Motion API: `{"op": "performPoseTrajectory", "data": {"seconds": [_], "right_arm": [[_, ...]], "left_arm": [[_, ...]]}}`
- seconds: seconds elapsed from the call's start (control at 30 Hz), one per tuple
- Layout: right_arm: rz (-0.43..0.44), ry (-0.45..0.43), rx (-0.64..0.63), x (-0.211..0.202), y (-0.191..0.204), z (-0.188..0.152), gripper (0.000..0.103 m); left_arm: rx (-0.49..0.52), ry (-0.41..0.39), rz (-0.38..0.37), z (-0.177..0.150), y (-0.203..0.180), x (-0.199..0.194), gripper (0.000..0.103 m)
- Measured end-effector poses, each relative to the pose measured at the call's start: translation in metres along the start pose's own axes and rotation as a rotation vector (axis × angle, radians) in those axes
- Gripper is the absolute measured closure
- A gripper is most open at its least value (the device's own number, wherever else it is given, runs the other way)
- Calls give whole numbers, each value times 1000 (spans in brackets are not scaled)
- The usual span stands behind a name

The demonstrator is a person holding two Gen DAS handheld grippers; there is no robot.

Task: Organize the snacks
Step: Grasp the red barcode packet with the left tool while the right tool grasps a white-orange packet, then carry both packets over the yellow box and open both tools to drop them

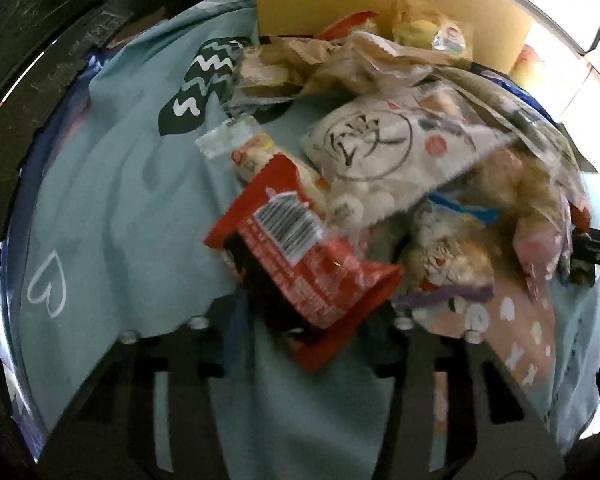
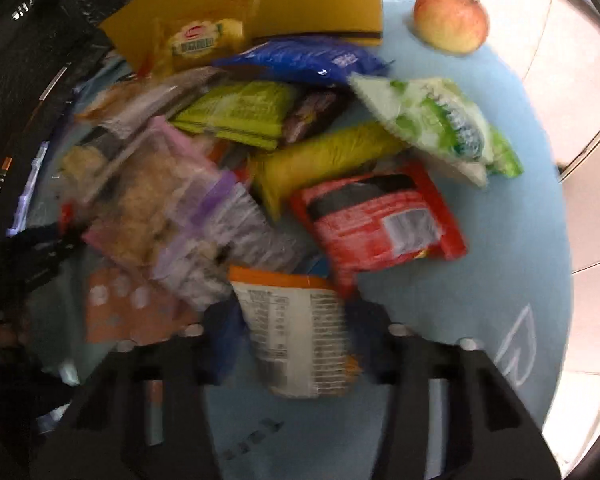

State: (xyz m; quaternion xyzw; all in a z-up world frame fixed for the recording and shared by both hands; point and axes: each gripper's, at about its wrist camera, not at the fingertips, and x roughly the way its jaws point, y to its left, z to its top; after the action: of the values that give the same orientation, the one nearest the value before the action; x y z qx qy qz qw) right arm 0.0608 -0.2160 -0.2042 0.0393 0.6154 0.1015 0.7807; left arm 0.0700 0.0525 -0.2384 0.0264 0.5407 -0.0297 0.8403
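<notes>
Surface (image 1: 112, 208): round, under a light blue cloth with white doodles; you see it in both wrist views.
Yellow box (image 2: 260, 4): stands open at the far edge of the surface, a yellow snack pack inside it.
Snack pile (image 1: 400, 152): heaped mid-surface in front of the box, packets overlapping, edges blurred.
White bag (image 1: 380, 148): top of the pile in your left view, round black mark on its face.
Green-white bag (image 2: 440, 128): right side of the pile in your right view, leaning on a yellow packet (image 2: 328, 156).
Blue packet (image 2: 304, 60): just in front of the box.
Apple (image 2: 452, 18): alone on the cloth, right of the box, apart from the pile.
Left claw (image 1: 312, 316): you pinch a red packet (image 1: 300, 256), barcode side up, at the near-left edge of the pile.
Right claw (image 2: 296, 324): you pinch an orange-and-white packet (image 2: 296, 332), printed label facing up, at the near edge of the pile.
Second red packet (image 2: 380, 224): lies flat just beyond your right claw.
</notes>
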Motion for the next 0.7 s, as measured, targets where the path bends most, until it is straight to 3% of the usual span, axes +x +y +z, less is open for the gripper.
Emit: {"op": "performPoseTrajectory", "data": {"seconds": [0.07, 0.1, 0.43, 0.7], "right_arm": [[20, 0, 9, -6, -2, -5, 59], [28, -5, 17, -9, -4, -6, 59], [48, -66, 13, -50, 0, -19, 59], [60, -117, -4, -66, 13, -12, 59]], "left_arm": [[-25, 0, -31, -2, 6, -4, 75], [-48, 0, -55, -2, 11, -6, 76], [-114, -48, -123, -6, 36, -37, 77], [-101, -150, -166, -2, 22, -82, 77]]}}
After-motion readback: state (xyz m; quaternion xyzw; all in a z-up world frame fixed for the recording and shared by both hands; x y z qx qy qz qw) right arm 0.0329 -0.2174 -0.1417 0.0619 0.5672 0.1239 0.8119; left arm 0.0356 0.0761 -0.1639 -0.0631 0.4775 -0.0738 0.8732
